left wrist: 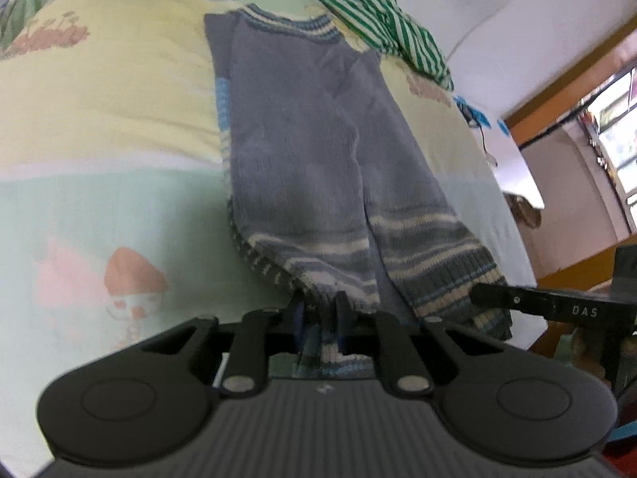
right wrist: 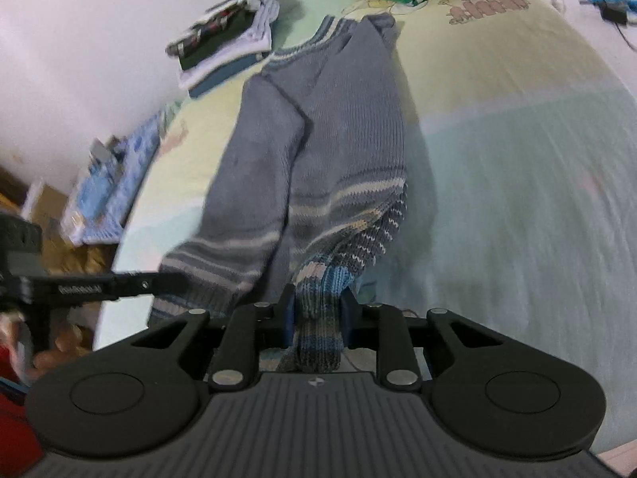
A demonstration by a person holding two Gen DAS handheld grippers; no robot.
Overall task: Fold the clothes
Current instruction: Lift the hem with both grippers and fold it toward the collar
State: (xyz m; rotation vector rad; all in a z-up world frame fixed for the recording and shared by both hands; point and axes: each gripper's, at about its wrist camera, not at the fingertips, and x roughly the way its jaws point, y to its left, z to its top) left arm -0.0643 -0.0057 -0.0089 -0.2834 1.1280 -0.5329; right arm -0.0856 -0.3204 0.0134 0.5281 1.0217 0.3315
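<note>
A grey-blue knitted sweater [left wrist: 302,151] with striped hem and collar lies lengthwise on the bed, its sides and sleeves folded inward. My left gripper [left wrist: 318,306] is shut on the left part of the striped hem at the near edge. My right gripper [right wrist: 317,310] is shut on the bunched right part of the hem of the sweater [right wrist: 318,127]. The right gripper [left wrist: 493,292] shows as a black finger at the right of the left wrist view. The left gripper [right wrist: 159,279] juts in at the left of the right wrist view.
The bed carries a pastel yellow and green cartoon quilt [left wrist: 103,119]. A green-and-white striped garment [left wrist: 378,28] lies crumpled past the collar. A stack of folded clothes [right wrist: 227,44] sits by the wall. A blue patterned item [right wrist: 107,191] lies at the bed's left edge.
</note>
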